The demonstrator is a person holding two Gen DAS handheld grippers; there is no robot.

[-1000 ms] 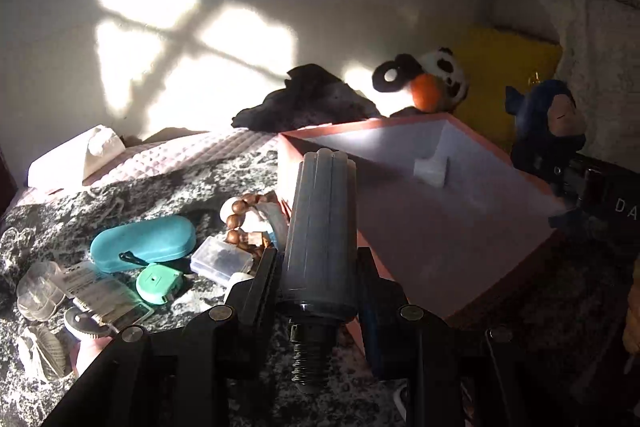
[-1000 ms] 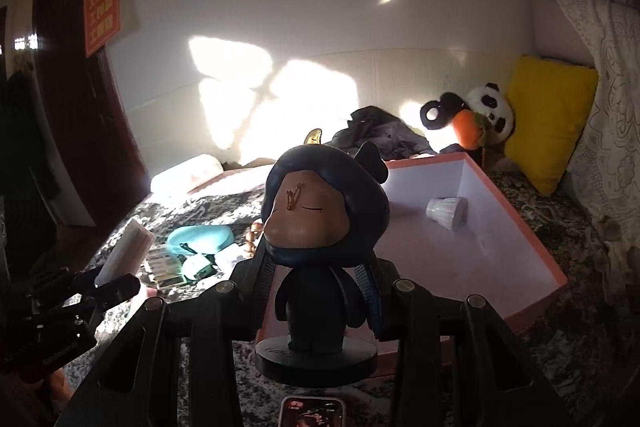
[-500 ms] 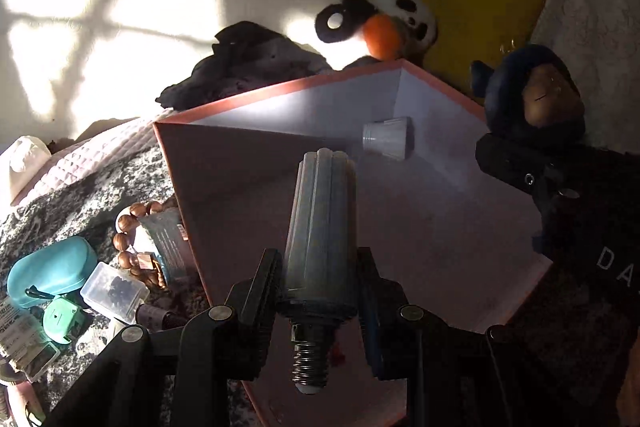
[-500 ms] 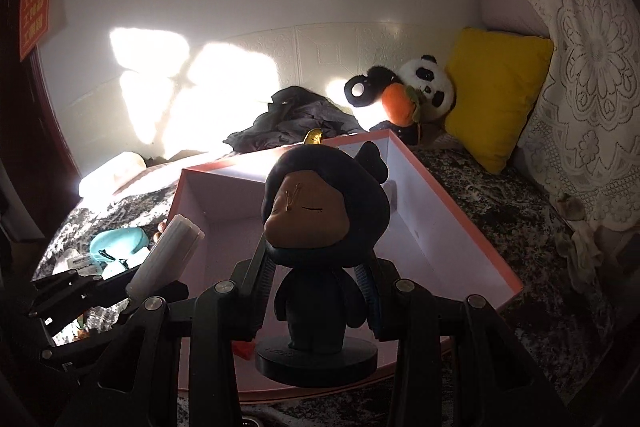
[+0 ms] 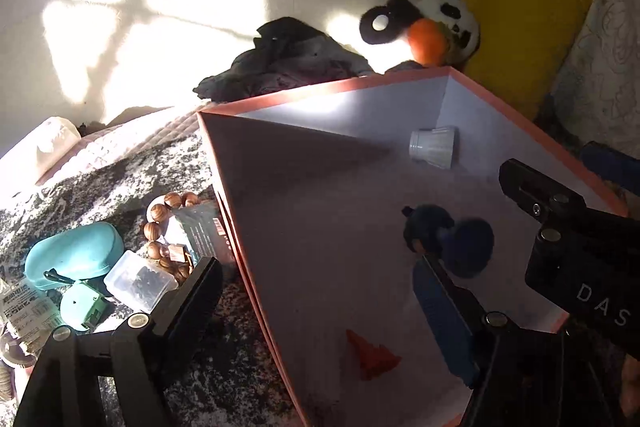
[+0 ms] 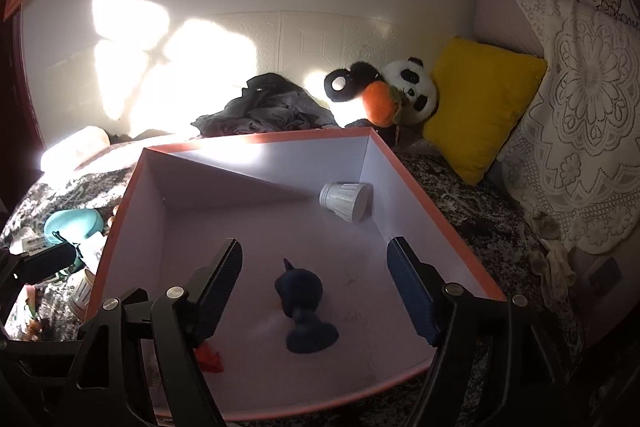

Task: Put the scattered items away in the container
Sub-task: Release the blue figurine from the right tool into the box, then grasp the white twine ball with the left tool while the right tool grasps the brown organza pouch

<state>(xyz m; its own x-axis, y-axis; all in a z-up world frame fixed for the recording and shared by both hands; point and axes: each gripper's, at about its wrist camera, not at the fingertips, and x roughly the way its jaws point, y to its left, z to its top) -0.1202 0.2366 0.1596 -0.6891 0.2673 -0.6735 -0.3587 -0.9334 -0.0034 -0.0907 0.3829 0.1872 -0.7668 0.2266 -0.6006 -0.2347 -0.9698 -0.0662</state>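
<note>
Right hand-held gripper (image 6: 316,287) gapes above toppled figurine (image 6: 305,307), base toward camera.

Left gripper (image 5: 320,299): matte black angular plastic w/ round silver screws; one finger faced w/ a blue ribbed pad. Right gripper (image 6: 316,271): same black build, silver screws, blue ribbed pad on one finger, black ribbed face on the other; white letters "DAS" on its body.
</note>
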